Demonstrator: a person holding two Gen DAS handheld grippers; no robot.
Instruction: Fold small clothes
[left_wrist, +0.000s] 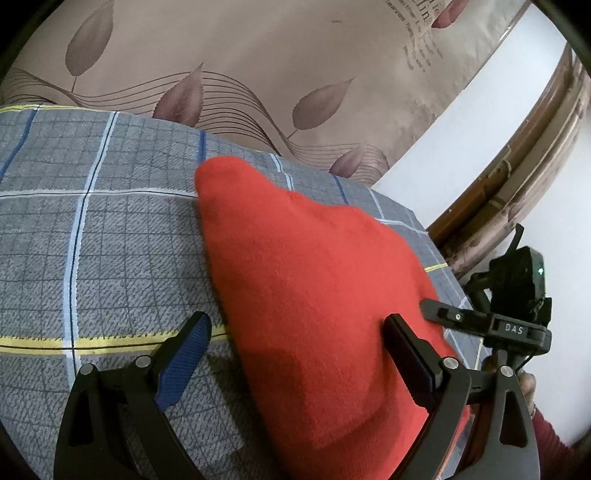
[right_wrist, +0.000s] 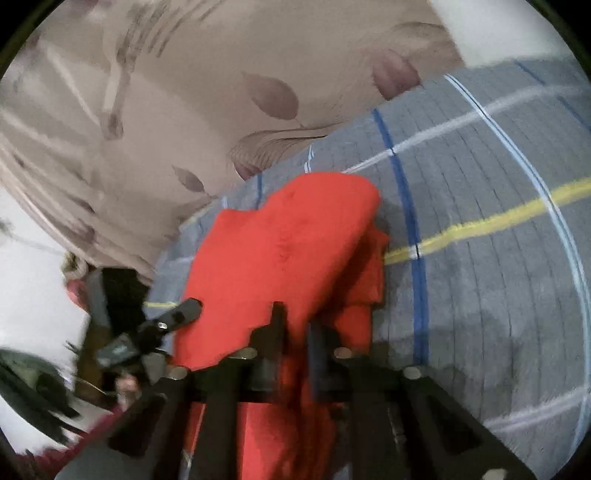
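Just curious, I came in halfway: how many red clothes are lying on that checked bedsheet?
1. A single red garment lies on the checked bedsheet, near its edge by the curtain. The right tool grips its near edge, lifting a fold, so smaller pieces could be hidden underneath.

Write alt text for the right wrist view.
The right gripper is shut on a fold of red cloth, which lies on a grey checked sheet. A leaf-patterned curtain hangs behind.

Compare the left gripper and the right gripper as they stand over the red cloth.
The left gripper is open, its fingers spread above the red garment; the right gripper is shut on that garment. The left grips nothing; the right pinches a fold. Both are black and point down at the checked bedcover.
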